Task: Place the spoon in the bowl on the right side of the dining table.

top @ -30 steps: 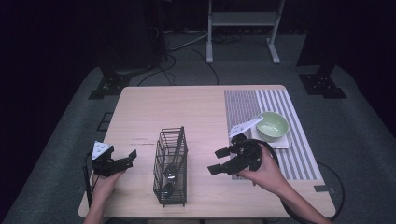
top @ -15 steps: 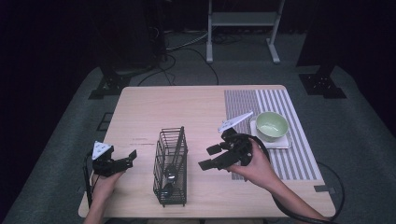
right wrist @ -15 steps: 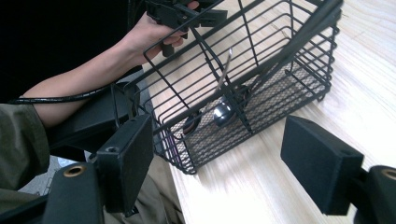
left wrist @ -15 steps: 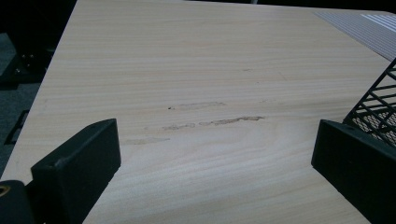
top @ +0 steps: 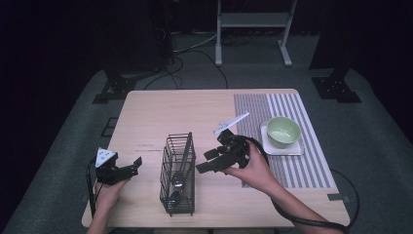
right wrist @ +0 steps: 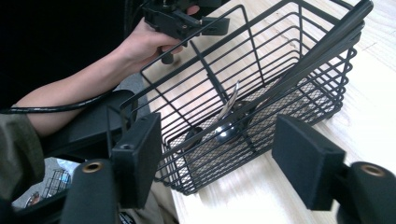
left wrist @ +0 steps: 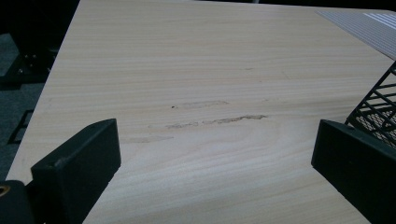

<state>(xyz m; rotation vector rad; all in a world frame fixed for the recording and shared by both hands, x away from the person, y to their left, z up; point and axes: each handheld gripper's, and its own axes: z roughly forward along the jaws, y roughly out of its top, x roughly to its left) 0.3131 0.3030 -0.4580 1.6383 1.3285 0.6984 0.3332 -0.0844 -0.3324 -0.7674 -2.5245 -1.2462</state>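
Note:
A black wire basket (top: 178,170) stands on the wooden table (top: 170,117), with metal cutlery (top: 176,184) lying in its bottom. My right gripper (top: 205,162) hovers just right of the basket and points at its side; its jaws have just been closing but stand apart, pressing on nothing. In the right gripper view the basket (right wrist: 280,88) and the cutlery (right wrist: 225,130) lie close ahead of the right gripper (right wrist: 215,158). My left gripper (top: 132,166) rests open left of the basket, and the left gripper view has that gripper (left wrist: 215,163) over bare wood.
A green bowl (top: 283,131) sits on a white square coaster (top: 297,148) on the striped mat (top: 302,165) at the table's right. The basket's corner (left wrist: 379,105) edges into the left gripper view. Cables trail off the near edge.
My right gripper has moved left, away from the bowl and up to the basket's side, and its jaws have narrowed a little. The left gripper has stayed put.

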